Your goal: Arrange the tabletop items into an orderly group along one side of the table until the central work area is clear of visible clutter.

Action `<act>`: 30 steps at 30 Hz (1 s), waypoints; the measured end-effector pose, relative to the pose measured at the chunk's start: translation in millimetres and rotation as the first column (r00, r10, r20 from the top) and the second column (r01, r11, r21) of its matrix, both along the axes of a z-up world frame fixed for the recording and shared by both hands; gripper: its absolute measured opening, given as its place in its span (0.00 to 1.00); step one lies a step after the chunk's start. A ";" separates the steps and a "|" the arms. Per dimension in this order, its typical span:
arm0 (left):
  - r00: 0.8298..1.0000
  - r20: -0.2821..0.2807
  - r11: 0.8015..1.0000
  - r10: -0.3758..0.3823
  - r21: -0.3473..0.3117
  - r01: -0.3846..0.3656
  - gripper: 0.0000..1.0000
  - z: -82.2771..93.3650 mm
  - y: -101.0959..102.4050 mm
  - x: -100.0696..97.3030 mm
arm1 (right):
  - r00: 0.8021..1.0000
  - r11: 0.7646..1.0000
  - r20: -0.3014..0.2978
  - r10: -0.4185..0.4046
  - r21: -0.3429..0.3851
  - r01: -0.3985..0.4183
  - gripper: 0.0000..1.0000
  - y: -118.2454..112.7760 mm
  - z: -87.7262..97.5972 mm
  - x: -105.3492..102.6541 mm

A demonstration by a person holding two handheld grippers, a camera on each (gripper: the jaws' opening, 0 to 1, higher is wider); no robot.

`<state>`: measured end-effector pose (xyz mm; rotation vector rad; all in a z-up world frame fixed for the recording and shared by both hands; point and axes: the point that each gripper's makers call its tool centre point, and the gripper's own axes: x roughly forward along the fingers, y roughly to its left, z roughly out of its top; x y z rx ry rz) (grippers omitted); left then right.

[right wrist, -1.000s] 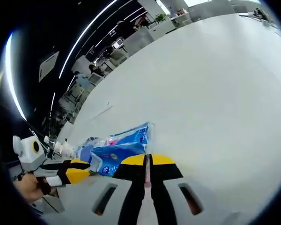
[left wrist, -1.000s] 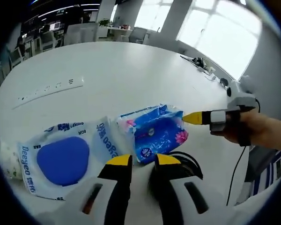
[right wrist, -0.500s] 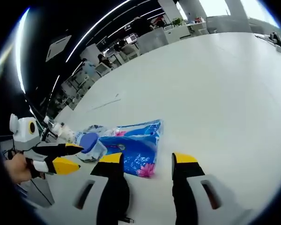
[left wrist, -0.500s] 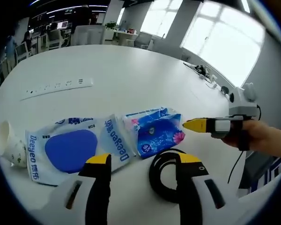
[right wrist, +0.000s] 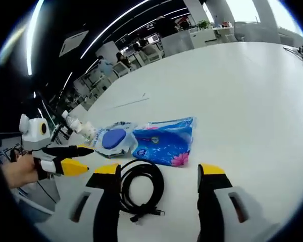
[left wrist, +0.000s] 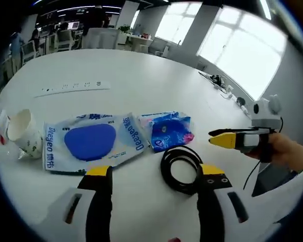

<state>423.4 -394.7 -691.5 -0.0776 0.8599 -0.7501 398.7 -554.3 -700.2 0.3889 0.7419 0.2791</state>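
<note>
A white wet-wipes pack [left wrist: 91, 142] with a blue lid lies flat beside a blue tissue pack [left wrist: 170, 131]. A coiled black cable [left wrist: 181, 170] rests on the white table [left wrist: 141, 75] just in front of them. A paper cup [left wrist: 22, 133] lies at the left. My left gripper [left wrist: 155, 171] is open, a short way back from the packs, holding nothing. My right gripper [right wrist: 159, 169] is open too, with the cable [right wrist: 141, 189] between its jaws but untouched, and the tissue pack [right wrist: 166, 143] and wipes pack [right wrist: 113, 138] beyond it.
A white power strip [left wrist: 73, 86] lies farther back on the table. The right gripper [left wrist: 232, 139], held by a hand [left wrist: 288, 151], comes in from the right. The left gripper [right wrist: 73, 159] shows at the left, near the table edge. Desks and chairs stand beyond.
Both grippers have opened and drawn back from the packs. The right one was shut a second ago. The cable coil has come into the right view.
</note>
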 end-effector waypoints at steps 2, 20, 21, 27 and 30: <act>1.000 0.003 1.000 0.009 0.002 -0.009 0.70 1.4 9.6 -3.6 | 1.000 1.000 -0.003 0.003 0.000 -0.003 0.62 3.2 2.0 -8.7; 0.997 0.057 0.997 0.051 0.062 -0.055 0.77 6.1 98.3 -31.3 | 0.999 0.999 -0.019 0.026 -0.023 -0.027 0.66 29.9 7.7 -67.8; 0.997 0.057 0.996 0.051 0.068 -0.055 0.78 5.2 104.5 -33.7 | 0.999 0.999 -0.028 0.029 -0.030 -0.030 0.66 30.7 7.3 -71.6; 0.996 0.054 0.993 0.075 0.092 -0.080 0.80 3.3 133.9 -44.8 | 0.999 0.999 -0.038 0.031 -0.017 -0.032 0.68 32.9 13.2 -87.8; 0.993 0.048 0.990 0.106 0.093 -0.110 0.81 2.5 149.4 -50.5 | 0.998 0.999 -0.049 0.026 -0.019 -0.027 0.68 31.9 12.2 -98.5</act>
